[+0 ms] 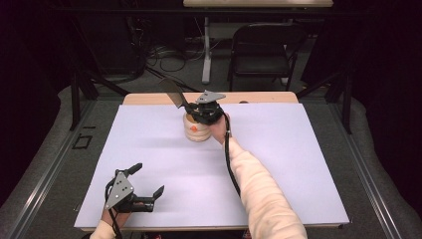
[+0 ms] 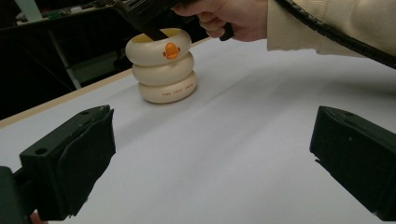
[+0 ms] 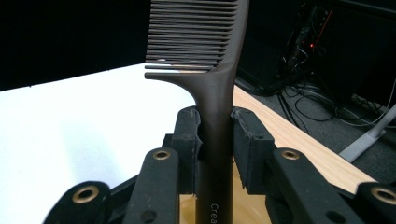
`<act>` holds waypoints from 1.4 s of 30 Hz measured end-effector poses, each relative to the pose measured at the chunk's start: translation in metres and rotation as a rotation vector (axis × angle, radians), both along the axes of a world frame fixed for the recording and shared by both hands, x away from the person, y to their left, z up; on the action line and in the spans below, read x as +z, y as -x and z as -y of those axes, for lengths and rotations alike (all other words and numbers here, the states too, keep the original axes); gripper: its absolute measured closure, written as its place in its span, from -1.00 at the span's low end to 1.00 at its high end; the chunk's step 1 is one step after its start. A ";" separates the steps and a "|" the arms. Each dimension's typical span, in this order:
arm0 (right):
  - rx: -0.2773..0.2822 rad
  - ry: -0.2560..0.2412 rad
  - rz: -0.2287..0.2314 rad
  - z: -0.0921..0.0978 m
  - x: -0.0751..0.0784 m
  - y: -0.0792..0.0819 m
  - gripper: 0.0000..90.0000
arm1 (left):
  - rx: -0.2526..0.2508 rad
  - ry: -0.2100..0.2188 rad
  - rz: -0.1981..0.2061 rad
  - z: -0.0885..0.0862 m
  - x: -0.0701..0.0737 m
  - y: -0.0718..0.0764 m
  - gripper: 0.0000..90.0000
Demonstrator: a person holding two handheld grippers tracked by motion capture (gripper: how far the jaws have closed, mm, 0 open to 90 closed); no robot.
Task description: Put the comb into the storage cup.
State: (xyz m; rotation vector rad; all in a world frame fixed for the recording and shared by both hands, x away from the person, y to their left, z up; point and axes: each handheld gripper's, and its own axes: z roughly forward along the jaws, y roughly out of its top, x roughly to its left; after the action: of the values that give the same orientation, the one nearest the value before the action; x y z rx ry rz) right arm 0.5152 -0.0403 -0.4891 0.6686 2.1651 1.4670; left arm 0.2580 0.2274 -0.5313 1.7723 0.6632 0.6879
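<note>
Above the cream holder at the table's far side, the right gripper clamps a dark comb by its handle, long axis tilted, teeth end up and away, while the left gripper rests spread wide.

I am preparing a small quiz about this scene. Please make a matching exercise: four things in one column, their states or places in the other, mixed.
1. comb
2. cream holder
3. left hand-held gripper
4. folding chair

a. open over the white sheet
b. on the floor beyond the table
c. clamped in the right hand-held gripper
d. three stacked rings, orange mark

Pairs: 1-c, 2-d, 3-a, 4-b
</note>
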 end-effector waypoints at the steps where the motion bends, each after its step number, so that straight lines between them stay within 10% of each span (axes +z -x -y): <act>1: 0.001 0.001 -0.003 0.000 -0.001 0.000 0.60 | 0.000 0.001 -0.001 0.000 0.000 0.000 -1.00; 42: -0.005 0.084 -0.069 -0.001 -0.013 -0.007 0.59 | 0.000 0.000 0.000 0.000 0.000 0.000 -1.00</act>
State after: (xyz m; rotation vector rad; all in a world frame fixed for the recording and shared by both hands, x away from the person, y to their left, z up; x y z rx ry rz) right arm 0.5223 -0.0397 -0.5022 0.7038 2.2618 1.3612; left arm 0.2582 0.2274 -0.5313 1.7720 0.6635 0.6881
